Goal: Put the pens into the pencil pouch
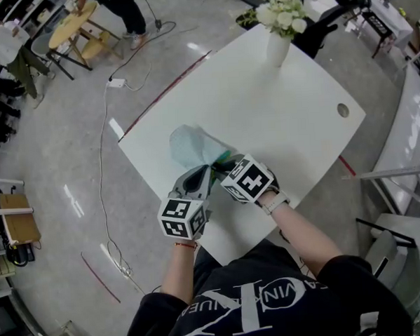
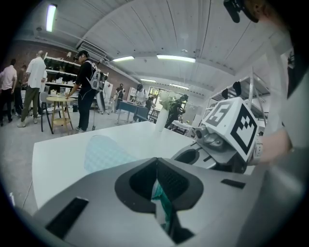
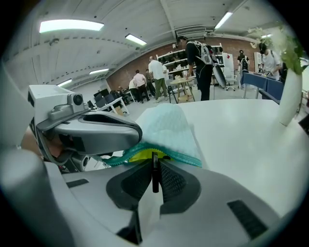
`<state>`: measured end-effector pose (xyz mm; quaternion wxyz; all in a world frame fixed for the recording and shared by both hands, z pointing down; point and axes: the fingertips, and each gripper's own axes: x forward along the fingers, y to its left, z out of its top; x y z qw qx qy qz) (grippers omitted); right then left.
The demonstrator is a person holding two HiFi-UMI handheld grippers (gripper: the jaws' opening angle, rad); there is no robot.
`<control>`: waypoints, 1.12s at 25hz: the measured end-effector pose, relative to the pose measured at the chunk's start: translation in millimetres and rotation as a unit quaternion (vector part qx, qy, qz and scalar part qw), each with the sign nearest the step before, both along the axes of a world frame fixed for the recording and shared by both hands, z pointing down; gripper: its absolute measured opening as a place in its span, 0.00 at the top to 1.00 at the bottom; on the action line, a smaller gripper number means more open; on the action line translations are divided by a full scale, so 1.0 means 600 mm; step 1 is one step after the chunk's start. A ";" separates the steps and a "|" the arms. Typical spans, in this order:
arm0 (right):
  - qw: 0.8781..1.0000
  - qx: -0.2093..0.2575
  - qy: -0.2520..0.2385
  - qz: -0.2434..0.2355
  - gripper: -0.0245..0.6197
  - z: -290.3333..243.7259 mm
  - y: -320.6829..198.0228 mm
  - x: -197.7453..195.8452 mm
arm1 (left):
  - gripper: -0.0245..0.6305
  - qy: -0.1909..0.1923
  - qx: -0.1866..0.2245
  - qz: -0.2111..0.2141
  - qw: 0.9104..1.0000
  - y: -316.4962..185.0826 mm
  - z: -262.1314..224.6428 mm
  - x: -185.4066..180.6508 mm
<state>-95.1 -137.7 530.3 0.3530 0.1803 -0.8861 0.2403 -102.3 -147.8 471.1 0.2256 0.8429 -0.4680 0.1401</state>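
A pale blue mesh pencil pouch [image 1: 193, 146] with a teal rim lies on the white table [image 1: 291, 117]. My left gripper [image 1: 209, 173] is shut on the pouch's teal edge [image 2: 162, 202], and the pouch body [image 2: 104, 154] stretches away beyond it. Just to its right, my right gripper [image 1: 223, 169] is shut on a thin black pen [image 3: 154, 172] that stands upright between the pads. It is at the pouch's mouth [image 3: 145, 155], where something yellow shows inside. In the right gripper view the left gripper [image 3: 96, 131] lies close on the left.
A white vase of flowers [image 1: 278, 41] stands at the table's far end; its body [image 3: 289, 96] shows at the right. A cable hole [image 1: 342, 110] sits near the table's right edge. People, chairs and shelves stand beyond the table.
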 end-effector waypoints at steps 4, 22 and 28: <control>1.000 0.011 -0.006 0.013 0.88 -0.001 -0.009 -0.007 | 0.96 0.009 0.006 0.008 1.000 0.001 -0.008 0.006; 0.999 0.005 -0.019 0.030 0.83 0.006 0.032 0.047 | 0.96 0.012 0.001 -0.006 1.000 -0.005 -0.001 -0.010; 0.999 -0.007 -0.013 0.040 0.85 0.025 0.037 0.060 | 0.96 0.010 -0.006 -0.006 1.000 -0.003 0.011 -0.009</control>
